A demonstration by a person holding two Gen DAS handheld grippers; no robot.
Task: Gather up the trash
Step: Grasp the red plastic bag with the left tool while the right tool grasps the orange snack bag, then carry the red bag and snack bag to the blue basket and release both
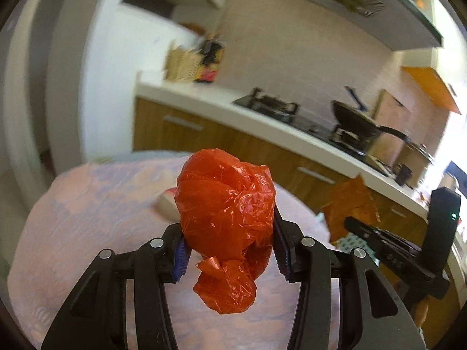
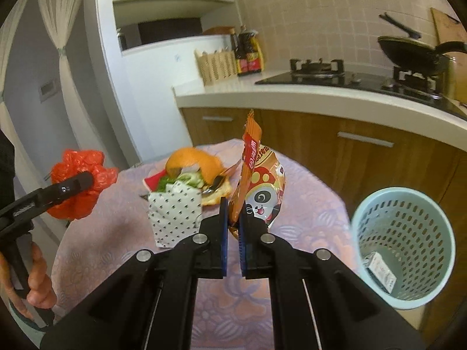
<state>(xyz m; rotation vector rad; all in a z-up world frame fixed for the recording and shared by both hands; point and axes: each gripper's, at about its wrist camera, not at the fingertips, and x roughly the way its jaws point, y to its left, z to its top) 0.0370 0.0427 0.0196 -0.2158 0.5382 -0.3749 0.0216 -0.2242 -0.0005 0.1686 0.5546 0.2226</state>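
Observation:
My left gripper [image 1: 230,250] is shut on a crumpled red plastic bag [image 1: 226,204] and holds it above the round table [image 1: 87,218]. The bag also shows in the right wrist view [image 2: 78,180], at the left. My right gripper [image 2: 233,227] is shut on an orange snack wrapper with a panda print [image 2: 259,183] and holds it upright above the table [image 2: 306,204]. The wrapper also shows in the left wrist view [image 1: 350,207], at the right. A light blue perforated bin [image 2: 405,256] stands at the right, beside the table, with a small white carton [image 2: 379,271] inside.
A burger [image 2: 192,172] on a plate and a dotted white paper wrapper [image 2: 175,213] lie on the table behind my right gripper. A kitchen counter [image 2: 292,96] with a gas hob [image 2: 321,73], a black pan [image 2: 414,55] and a wicker basket [image 2: 217,67] runs behind.

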